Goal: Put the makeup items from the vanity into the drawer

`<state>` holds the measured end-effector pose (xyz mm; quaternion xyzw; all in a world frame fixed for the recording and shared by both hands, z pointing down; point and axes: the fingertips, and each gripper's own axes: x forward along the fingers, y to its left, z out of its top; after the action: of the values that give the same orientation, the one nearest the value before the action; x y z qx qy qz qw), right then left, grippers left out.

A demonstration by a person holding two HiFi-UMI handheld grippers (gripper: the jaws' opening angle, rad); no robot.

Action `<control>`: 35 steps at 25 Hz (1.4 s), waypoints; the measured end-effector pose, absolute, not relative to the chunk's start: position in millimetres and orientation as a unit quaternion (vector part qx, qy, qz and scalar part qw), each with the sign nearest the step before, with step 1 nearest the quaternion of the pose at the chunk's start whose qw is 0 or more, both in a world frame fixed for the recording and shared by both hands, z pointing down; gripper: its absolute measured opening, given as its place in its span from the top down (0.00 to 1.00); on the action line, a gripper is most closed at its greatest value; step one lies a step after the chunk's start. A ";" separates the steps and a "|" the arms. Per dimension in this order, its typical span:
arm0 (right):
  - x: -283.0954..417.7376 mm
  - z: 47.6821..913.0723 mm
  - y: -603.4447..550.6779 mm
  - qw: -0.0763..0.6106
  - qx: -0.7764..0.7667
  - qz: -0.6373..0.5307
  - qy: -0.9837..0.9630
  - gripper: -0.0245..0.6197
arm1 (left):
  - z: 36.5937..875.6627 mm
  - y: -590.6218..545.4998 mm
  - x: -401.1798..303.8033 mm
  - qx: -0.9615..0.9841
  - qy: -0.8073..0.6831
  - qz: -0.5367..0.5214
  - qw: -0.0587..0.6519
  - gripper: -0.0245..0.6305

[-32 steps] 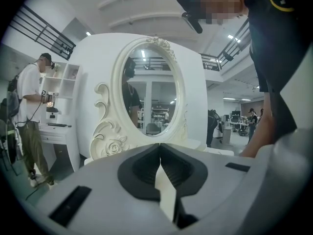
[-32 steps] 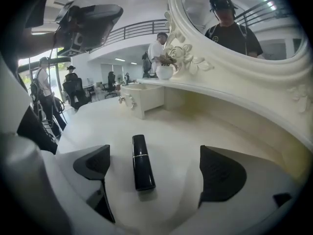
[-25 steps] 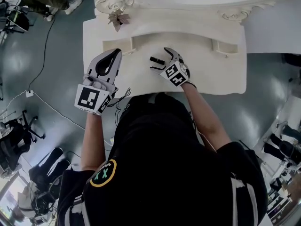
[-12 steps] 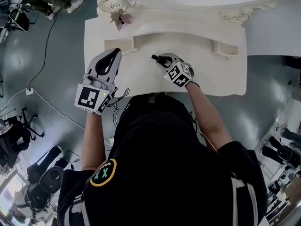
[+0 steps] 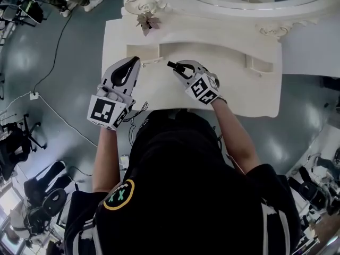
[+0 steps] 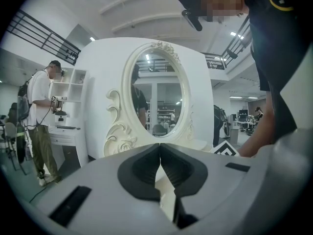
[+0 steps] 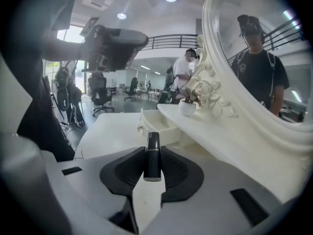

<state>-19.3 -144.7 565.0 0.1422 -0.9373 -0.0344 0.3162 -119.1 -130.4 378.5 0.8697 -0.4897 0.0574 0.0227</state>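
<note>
R gripper (image 5: 178,68) is clamped on a slim black lipstick (image 7: 152,153); its jaws have just been closing w/ that tube between them, and the dark pads now press it from both sides; the tube lies along the jaws, capped end poking out past the tips, other end back in the gap; a thin pale band rings it near the cap. Straight ahead of the R tips, a bit to their left, is the small open drawer (image 7: 157,123) in the raised back shelf of the white vanity (image 5: 241,92); the drawer looks bare inside as far as the R gripper view shows; lipstick and drawer are near but apart. Further ahead of the R tips, on the shelf, stands a small white pot w/ a plant (image 7: 186,106), close to the carved frame of the oval mirror (image 7: 254,58) that runs along the R gripper's right side. L gripper (image 5: 130,64) is beside the R one, on its left, apart from it; its jaws are together, pads meeting at the tips, nothing between them; it points about level over the vanity's left part, w/ the drawer just ahead and right of its tips. Beyond the L gripper's tips rises the mirror; off to its left, well away, a person in a white top (image 6: 41,116) stands by another white unit.
</note>
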 end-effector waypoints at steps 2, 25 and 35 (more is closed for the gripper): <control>-30.6 540.1 -146.7 0.293 0.141 -0.047 -0.944 0.78 | 378.3 -129.5 -125.5 0.866 -0.496 0.057 0.022 0.93; -132.4 379.8 -118.7 0.171 0.045 -0.160 -0.971 0.78 | 380.2 -114.9 -182.2 0.834 -0.550 0.049 0.024 0.93; -179.0 477.8 -153.4 0.253 0.005 -0.145 -0.956 0.78 | 383.5 -105.7 -209.1 0.820 -0.569 0.049 0.029 0.93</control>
<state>-179.0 -153.4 477.8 0.0046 -0.9564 -0.1454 0.2534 -209.1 -105.7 383.5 0.8203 -0.5691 0.0487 0.0291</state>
